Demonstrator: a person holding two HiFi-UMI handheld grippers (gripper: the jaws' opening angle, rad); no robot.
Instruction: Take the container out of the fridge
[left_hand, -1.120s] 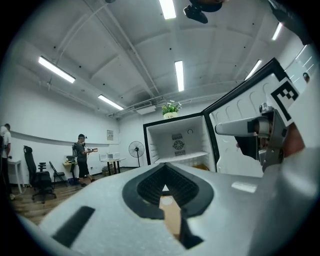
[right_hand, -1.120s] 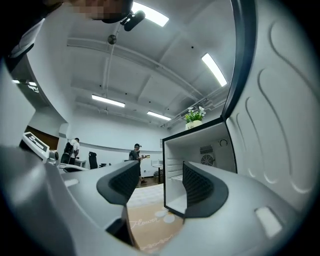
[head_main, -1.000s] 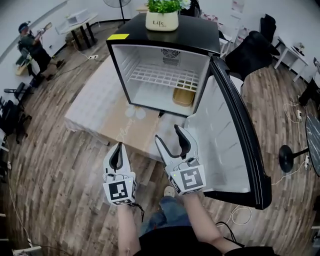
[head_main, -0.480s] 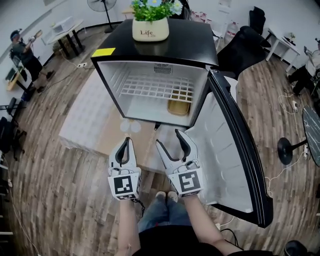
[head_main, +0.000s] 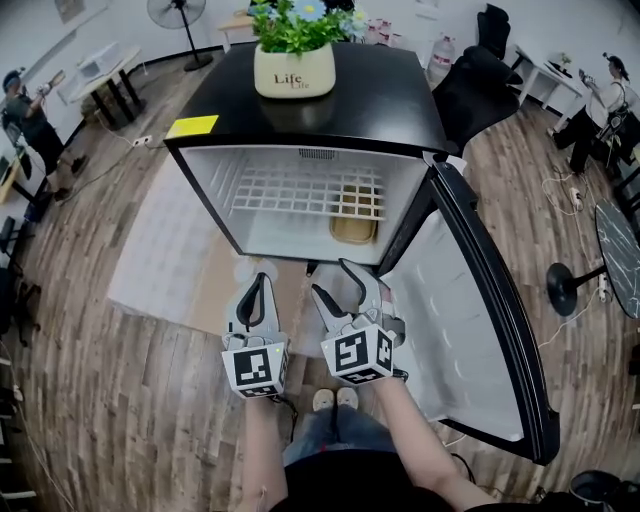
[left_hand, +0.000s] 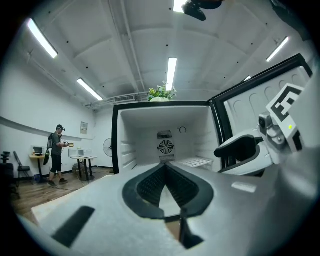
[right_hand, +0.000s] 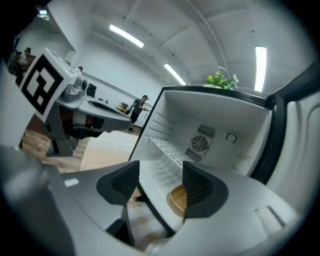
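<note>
Black outside and white within, the fridge (head_main: 330, 110) is shown with its door (head_main: 470, 330) swung wide, and a shallow tan container (head_main: 354, 229) is seen on its floor at the right, beneath the wire shelf (head_main: 300, 190). Wooden flooring (head_main: 100, 380) and a pale mat (head_main: 160, 260) are spread before it. The right gripper (head_main: 335, 280) is held wide open and the left gripper (head_main: 257, 285) pressed closed, both empty.

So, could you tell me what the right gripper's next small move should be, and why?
Probably ease the right gripper forward toward the tan rectangular container inside the open black fridge: its fingers stand apart, empty, short of the opening.
</note>
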